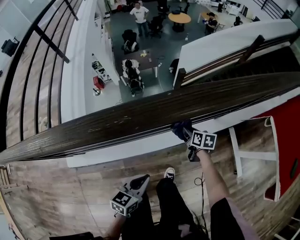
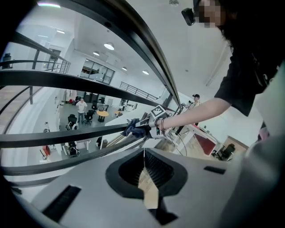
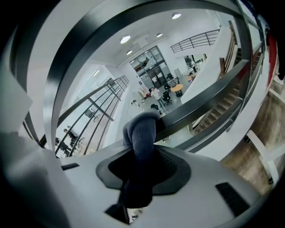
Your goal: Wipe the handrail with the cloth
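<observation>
The dark wooden handrail (image 1: 140, 117) runs across the head view from lower left to upper right. My right gripper (image 1: 186, 135) is shut on a dark blue cloth (image 1: 180, 129), which is pressed against the rail's near edge. In the right gripper view the cloth (image 3: 141, 133) bulges out between the jaws, with the handrail (image 3: 202, 100) just beyond it. My left gripper (image 1: 144, 179) hangs low by the person's legs, apart from the rail. Its jaws are shut with nothing in them (image 2: 144, 152). The left gripper view also shows the right gripper (image 2: 149, 124) and the cloth (image 2: 132, 127).
Beyond the rail is an open drop to a lower floor with tables, chairs and people (image 1: 139, 11). A staircase (image 1: 234, 58) descends at the right. A red panel (image 1: 286, 140) and a white frame (image 1: 236, 154) stand on the wooden floor by my right side.
</observation>
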`<state>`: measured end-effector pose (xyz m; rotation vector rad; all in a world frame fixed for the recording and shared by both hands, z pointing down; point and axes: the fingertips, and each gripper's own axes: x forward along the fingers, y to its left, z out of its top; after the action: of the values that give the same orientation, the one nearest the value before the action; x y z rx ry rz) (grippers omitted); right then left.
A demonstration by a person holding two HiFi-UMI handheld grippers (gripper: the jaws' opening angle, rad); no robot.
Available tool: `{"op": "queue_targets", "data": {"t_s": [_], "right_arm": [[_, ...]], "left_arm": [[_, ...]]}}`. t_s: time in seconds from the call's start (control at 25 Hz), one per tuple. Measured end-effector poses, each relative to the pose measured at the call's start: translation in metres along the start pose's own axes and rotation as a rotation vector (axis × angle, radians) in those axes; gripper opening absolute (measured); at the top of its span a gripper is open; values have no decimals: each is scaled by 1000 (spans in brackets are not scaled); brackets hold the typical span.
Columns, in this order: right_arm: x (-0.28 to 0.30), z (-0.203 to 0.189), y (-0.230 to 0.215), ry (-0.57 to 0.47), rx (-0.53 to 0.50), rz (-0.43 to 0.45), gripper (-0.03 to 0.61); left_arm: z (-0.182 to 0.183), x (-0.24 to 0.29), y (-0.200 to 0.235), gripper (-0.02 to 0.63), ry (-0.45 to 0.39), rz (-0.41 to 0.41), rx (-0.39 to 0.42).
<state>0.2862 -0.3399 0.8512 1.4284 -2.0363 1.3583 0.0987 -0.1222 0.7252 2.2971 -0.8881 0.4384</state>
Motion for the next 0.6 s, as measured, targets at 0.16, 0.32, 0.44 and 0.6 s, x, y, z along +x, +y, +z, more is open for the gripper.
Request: {"op": "queue_targets", "data": {"t_s": [0.16, 0.32, 0.44, 0.6], "right_arm": [[-22, 25, -51, -30, 30, -33, 104], [-40, 50, -103, -53, 42, -64, 104], [-51, 67, -144, -69, 55, -90, 104], [-62, 88, -190, -79, 61, -121, 104]], "left_arm": [[20, 38, -25, 5, 14, -41, 25], [24, 74, -48, 5, 53, -75, 35], [20, 96, -61, 5, 83, -95, 48], [12, 118, -68, 5, 135, -111, 59]]}}
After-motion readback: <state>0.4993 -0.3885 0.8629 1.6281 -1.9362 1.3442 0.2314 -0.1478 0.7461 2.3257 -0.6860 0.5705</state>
